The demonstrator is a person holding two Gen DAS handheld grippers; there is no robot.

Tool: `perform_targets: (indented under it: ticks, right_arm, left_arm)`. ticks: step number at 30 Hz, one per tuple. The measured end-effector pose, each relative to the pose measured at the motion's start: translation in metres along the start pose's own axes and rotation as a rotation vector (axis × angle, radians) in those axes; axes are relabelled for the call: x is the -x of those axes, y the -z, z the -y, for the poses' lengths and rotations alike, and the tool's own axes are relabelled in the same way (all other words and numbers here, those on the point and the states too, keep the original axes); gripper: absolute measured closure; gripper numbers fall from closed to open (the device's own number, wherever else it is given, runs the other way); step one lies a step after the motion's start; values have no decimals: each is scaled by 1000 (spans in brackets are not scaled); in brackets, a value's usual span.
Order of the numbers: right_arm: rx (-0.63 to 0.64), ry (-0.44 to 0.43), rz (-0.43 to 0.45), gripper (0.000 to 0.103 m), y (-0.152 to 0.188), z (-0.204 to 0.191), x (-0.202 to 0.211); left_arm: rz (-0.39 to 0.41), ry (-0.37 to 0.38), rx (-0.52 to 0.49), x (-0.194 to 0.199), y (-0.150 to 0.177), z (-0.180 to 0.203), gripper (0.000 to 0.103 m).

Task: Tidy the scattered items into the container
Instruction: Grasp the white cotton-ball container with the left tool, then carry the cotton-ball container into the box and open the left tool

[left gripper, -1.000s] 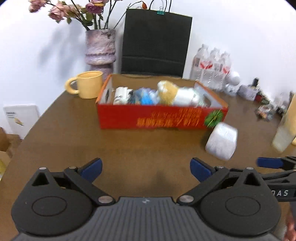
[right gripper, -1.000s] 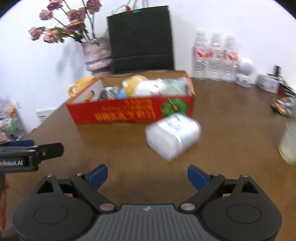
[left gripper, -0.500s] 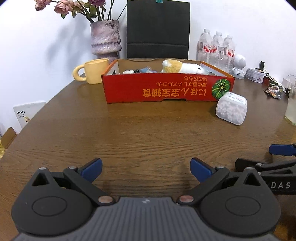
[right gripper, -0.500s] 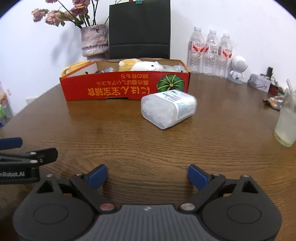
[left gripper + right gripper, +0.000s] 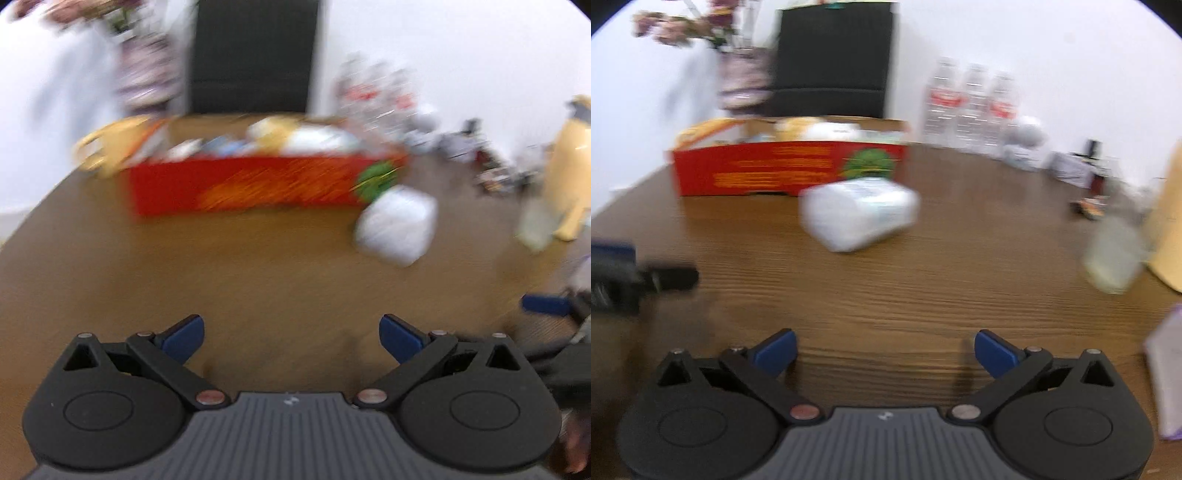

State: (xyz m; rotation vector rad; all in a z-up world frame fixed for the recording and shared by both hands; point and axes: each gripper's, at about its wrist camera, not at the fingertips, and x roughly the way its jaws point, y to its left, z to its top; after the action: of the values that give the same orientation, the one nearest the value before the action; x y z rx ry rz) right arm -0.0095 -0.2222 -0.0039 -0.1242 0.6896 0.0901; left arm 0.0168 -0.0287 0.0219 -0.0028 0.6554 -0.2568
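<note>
A red cardboard box (image 5: 243, 184) (image 5: 790, 168) stands at the back of the brown table and holds a plush toy and several small items. A clear plastic tub of white pellets (image 5: 397, 225) (image 5: 858, 212) lies on its side on the table just in front of the box's right end. My left gripper (image 5: 291, 338) is open and empty above the near table. My right gripper (image 5: 884, 352) is open and empty, well short of the tub. Both views are blurred by motion.
A yellow mug (image 5: 107, 146), a vase of flowers (image 5: 742, 79) and a black bag (image 5: 834, 59) stand behind the box. Water bottles (image 5: 975, 107) and small clutter line the back right. A glass of pale drink (image 5: 1115, 254) and a yellow object (image 5: 570, 162) are at the right.
Both grippers have lifted and are moving, so the views have gone from sharp to blurred. The box and the tub have not moved on the table.
</note>
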Motion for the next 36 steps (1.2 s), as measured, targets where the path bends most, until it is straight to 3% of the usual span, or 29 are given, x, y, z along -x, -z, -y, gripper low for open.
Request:
perform_targets:
  ticks: [2, 7, 10, 12, 16, 20, 25, 29, 31, 36]
  right_arm:
    - [-42, 3, -9, 0, 0, 20, -4]
    - [-121, -17, -26, 0, 6, 54, -6]
    - [-96, -47, -28, 0, 6, 58, -8]
    - [-38, -112, -33, 0, 5, 55, -8]
    - [78, -241, -43, 0, 2, 49, -9]
    - [219, -382, -58, 5, -7, 35, -12]
    - [407, -473, -18, 16, -39, 4, -25]
    - [533, -543, -16, 17, -54, -14, -27]
    - [546, -581, -6, 18, -57, -21, -25]
    - [528, -541, 32, 18, -52, -39, -23]
  left_arm:
    - [-9, 68, -48, -26, -23, 21, 0]
    - [-72, 102, -161, -91, -60, 65, 0]
    - [-132, 102, -174, -109, -60, 63, 33]
    - [-161, 171, -138, -98, -53, 45, 34]
    - [-144, 367, -220, -59, -23, -3, 34]
    - [-137, 338, -268, -27, -4, -39, 34]
    - [-99, 443, -314, -3, 3, -51, 34]
    - [-93, 438, -387, 3, 8, -47, 34]
    - [-83, 445, -354, 4, 8, -50, 34]
    - [4, 438, -244, 19, -10, -52, 36]
